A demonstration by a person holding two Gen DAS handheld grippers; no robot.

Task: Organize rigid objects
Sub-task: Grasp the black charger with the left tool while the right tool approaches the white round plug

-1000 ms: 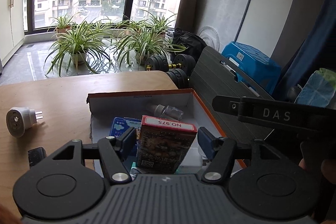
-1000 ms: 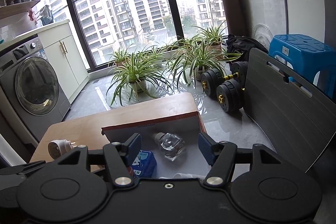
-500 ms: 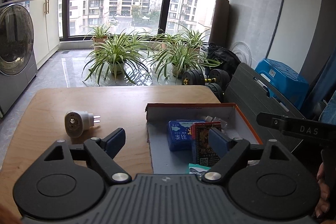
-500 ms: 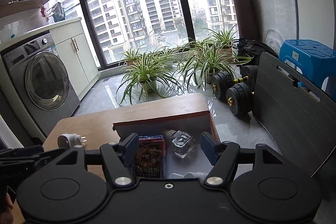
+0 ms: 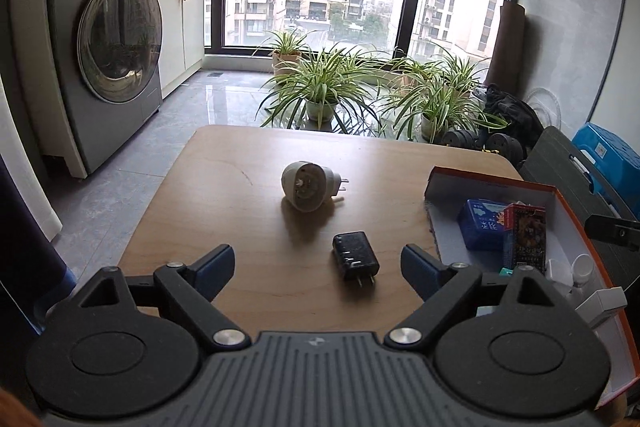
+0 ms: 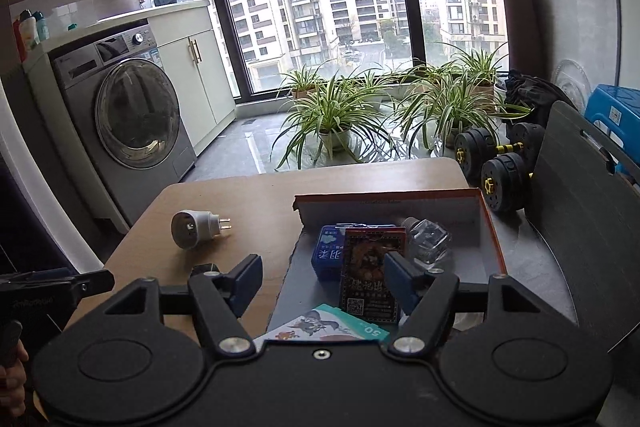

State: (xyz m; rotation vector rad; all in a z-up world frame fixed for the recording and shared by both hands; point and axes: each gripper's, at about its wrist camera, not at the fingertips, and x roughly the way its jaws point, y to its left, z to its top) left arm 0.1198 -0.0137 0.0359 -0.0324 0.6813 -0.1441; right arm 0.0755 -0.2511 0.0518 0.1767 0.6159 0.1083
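Note:
An orange-rimmed box [image 5: 558,191] [image 6: 490,217] sits at the table's right. It holds a red card pack [image 5: 524,241] [image 6: 374,267], a blue pack [image 5: 480,227] [image 6: 328,257], a glass bottle [image 6: 428,241] and small white items [image 5: 576,271]. On the table lie a black charger [image 5: 355,255] and a white round plug adapter [image 5: 307,186] [image 6: 196,228]. My left gripper [image 5: 318,265] is open and empty, just short of the charger. My right gripper [image 6: 322,277] is open and empty above the box's near left edge.
The wooden table [image 5: 240,195] ends at the left and far sides. A washing machine [image 5: 108,67] stands left, potted plants [image 5: 320,91] and dumbbells [image 6: 496,167] lie beyond. A grey board [image 6: 580,211] leans at the right. A card sheet [image 6: 332,325] lies in the box front.
My left gripper let go of the red card pack in the box, opened wide and swung left over the table to the charger. My right gripper shifted slightly left.

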